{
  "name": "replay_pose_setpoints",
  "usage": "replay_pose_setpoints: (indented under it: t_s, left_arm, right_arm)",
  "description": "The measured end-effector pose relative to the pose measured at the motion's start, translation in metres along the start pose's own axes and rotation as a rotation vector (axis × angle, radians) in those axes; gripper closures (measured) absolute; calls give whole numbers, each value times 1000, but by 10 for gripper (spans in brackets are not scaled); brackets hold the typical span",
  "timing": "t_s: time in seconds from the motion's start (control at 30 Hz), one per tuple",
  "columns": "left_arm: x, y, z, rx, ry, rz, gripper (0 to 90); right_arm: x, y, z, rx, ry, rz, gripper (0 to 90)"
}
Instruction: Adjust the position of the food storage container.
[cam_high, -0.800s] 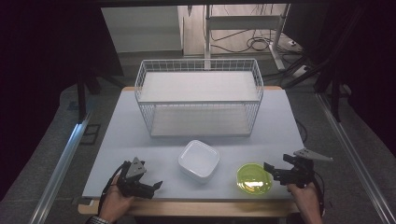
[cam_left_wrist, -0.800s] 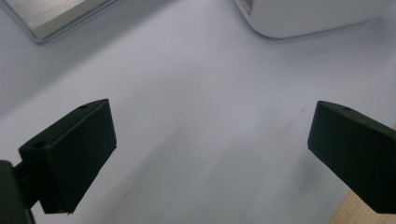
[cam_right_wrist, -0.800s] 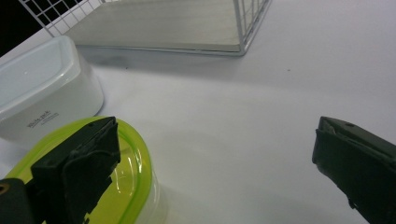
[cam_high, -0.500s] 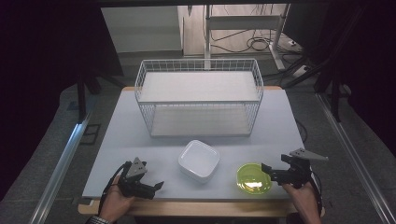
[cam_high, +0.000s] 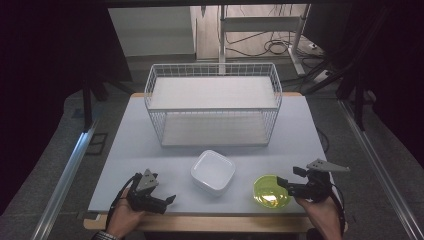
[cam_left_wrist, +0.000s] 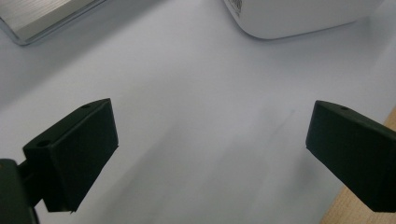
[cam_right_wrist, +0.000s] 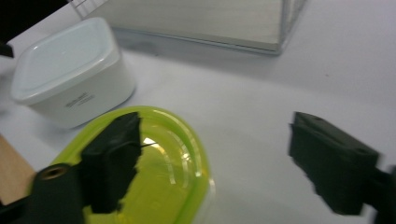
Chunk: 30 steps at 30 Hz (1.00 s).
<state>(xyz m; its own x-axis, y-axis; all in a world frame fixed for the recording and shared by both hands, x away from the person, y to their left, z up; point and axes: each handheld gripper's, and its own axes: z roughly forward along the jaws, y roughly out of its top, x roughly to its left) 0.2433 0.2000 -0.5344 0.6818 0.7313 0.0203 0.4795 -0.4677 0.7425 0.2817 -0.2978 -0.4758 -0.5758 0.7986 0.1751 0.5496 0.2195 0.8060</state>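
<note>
Grey table (cam_high: 150, 150), wire basket (cam_high: 212, 107) empty: white container (cam_high: 213, 171) and green bowl (cam_high: 271, 191) unmoved; left gripper (cam_high: 167, 200) and right gripper (cam_high: 286, 181) both wide open, holding nothing, the right straddling the bowl's rim.

Both grippers, left gripper (cam_high: 167, 199) and right gripper (cam_high: 283, 183), are sporting matte black blocky jaws, grey three-cornered top plates, black trailing cables; left wrist is wearing a dark band.

The table (cam_high: 150, 150) (pale grey) bears a wire basket (cam_high: 213, 110), white container (cam_high: 213, 171) and green bowl (cam_high: 271, 191).

It looked like a lab: a white worktop (cam_high: 150, 145) behind black curtains (cam_high: 55, 60), with loose cables (cam_high: 272, 47) on the floor.
</note>
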Motion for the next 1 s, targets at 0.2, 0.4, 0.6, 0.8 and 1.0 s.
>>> replay_pose_setpoints:
  t_s: [0.2, 0.4, 0.6, 0.8, 1.0]
  left_arm:
    - [0, 0, 1, 5, 0, 15, 21]
    - [-1, 0, 1, 8, 7, 22, 23]
    - [-1, 0, 1, 10, 14, 29, 23]
    - [-2, 0, 2, 17, 20, 39, 23]
    - [-3, 0, 3, 28, 24, 47, 24]
  right_arm:
    - [25, 7, -7, 5, 1, -112, 482]
    - [45, 10, -12, 40, 102, -183, 779]
    - [60, 10, -11, 95, 172, -216, 896]
    - [77, 3, -8, 161, 228, -264, 896]
    - [84, -5, -5, 212, 266, -286, 896]
